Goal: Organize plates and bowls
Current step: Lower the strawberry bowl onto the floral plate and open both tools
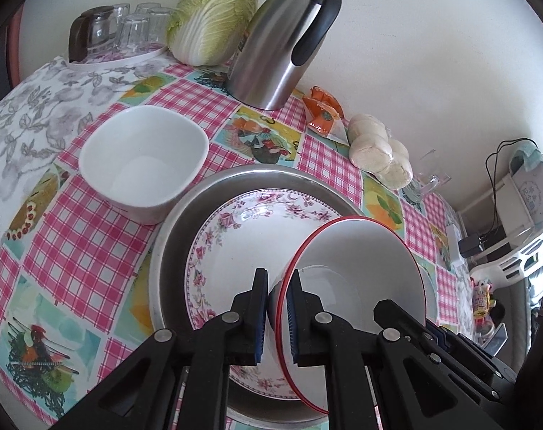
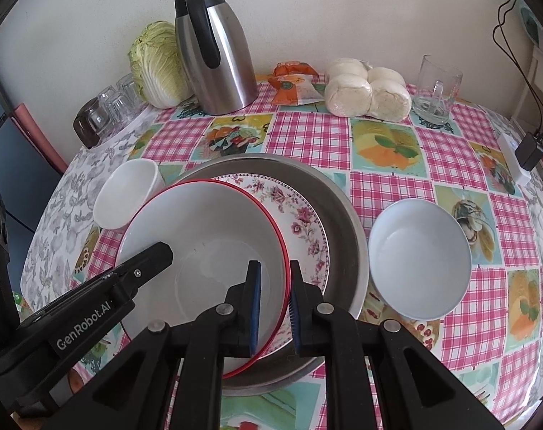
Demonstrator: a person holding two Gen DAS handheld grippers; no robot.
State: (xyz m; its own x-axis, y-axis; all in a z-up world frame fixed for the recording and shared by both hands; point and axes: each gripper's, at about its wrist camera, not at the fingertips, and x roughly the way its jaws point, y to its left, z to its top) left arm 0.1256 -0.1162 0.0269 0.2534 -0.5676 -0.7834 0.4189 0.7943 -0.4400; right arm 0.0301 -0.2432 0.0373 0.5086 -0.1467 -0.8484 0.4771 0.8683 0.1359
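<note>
A red-rimmed white bowl is held tilted over a floral plate, which lies in a steel pan. My left gripper is shut on the bowl's left rim. My right gripper is shut on the bowl's right rim. The left gripper also shows in the right wrist view. A square white bowl stands left of the pan. A pale blue bowl stands right of it.
At the back by the wall stand a steel jug, a cabbage, a tray of glasses, a snack packet, bagged buns and a glass mug. The checked tablecloth covers the table.
</note>
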